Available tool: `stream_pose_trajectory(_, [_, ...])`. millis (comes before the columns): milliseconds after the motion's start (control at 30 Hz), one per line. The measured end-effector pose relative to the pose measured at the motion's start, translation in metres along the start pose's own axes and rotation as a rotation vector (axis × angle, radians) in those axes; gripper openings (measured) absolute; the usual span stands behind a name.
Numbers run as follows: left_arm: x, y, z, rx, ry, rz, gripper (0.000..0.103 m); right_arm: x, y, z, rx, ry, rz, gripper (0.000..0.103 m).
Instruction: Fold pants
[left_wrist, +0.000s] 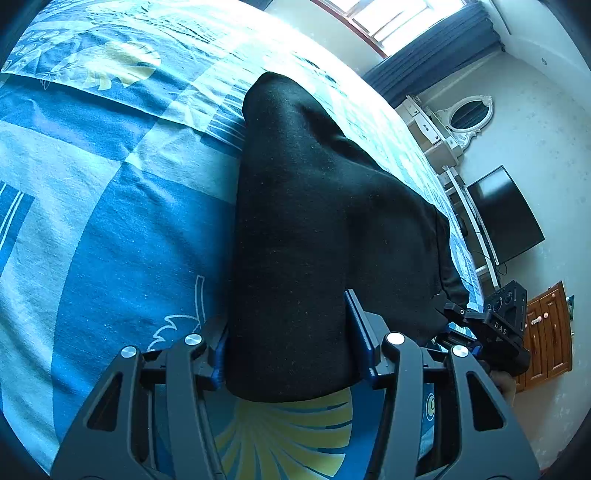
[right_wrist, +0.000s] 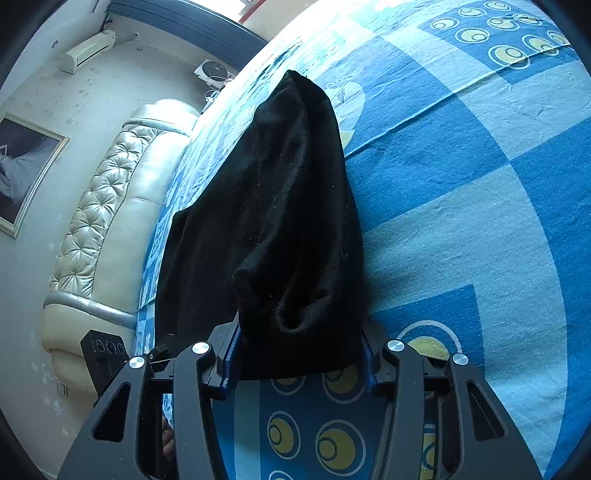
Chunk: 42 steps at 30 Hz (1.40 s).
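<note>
Black pants (left_wrist: 306, 221) lie on the blue patterned bedsheet (left_wrist: 110, 229), raised at the near end. My left gripper (left_wrist: 291, 354) holds the near edge of the pants between its two blue-padded fingers, with cloth filling the gap. In the right wrist view the pants (right_wrist: 280, 206) run away from me over the sheet (right_wrist: 461, 206). My right gripper (right_wrist: 301, 354) grips another part of the same near edge, bunched into a fold. The right gripper also shows in the left wrist view (left_wrist: 495, 325), at the pants' right corner.
A padded cream headboard (right_wrist: 107, 229) runs along the bed's left side. A white dressing table with oval mirror (left_wrist: 469, 114), a dark monitor (left_wrist: 506, 214) and a brown wooden cabinet (left_wrist: 546, 332) stand beyond the bed's edge. A window with dark curtains (left_wrist: 436, 48) is at the far wall.
</note>
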<state>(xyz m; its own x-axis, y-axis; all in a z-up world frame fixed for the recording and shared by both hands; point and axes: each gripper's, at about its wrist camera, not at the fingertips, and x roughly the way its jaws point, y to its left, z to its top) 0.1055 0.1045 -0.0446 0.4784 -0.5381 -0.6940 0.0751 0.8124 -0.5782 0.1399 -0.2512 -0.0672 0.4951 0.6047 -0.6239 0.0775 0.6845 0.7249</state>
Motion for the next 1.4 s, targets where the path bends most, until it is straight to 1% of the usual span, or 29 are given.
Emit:
stream_pose_trajectory(300, [0.0, -0.002, -0.001, 0.02, -0.007, 0.022, 0.05, -0.004, 0.0, 0.0, 0.002, -0.003, 0.017, 0.042])
stream_pose_trajectory(533, [-0.013, -0.004, -0.008, 0.035, -0.01, 0.045, 0.046, -0.012, -0.003, -0.003, 0.0, 0.006, 0.033, 0.04])
stream_pose_trajectory(700, [-0.02, -0.004, -0.013, 0.039, -0.005, 0.06, 0.045, -0.02, -0.005, -0.012, -0.006, 0.021, 0.039, 0.039])
stream_pose_trajectory(1100, [-0.044, -0.003, -0.045, 0.033, 0.01, 0.061, 0.045, -0.041, -0.012, -0.053, -0.01, 0.06, 0.044, 0.039])
stream_pose_trajectory(1267, [-0.044, -0.001, -0.046, 0.041, 0.005, 0.054, 0.046, -0.039, -0.021, -0.054, 0.016, 0.057, 0.056, 0.039])
stream_pose_trajectory(1400, [-0.042, 0.003, -0.045, 0.035, 0.007, 0.04, 0.047, -0.038, -0.021, -0.055, 0.016, 0.058, 0.051, 0.039])
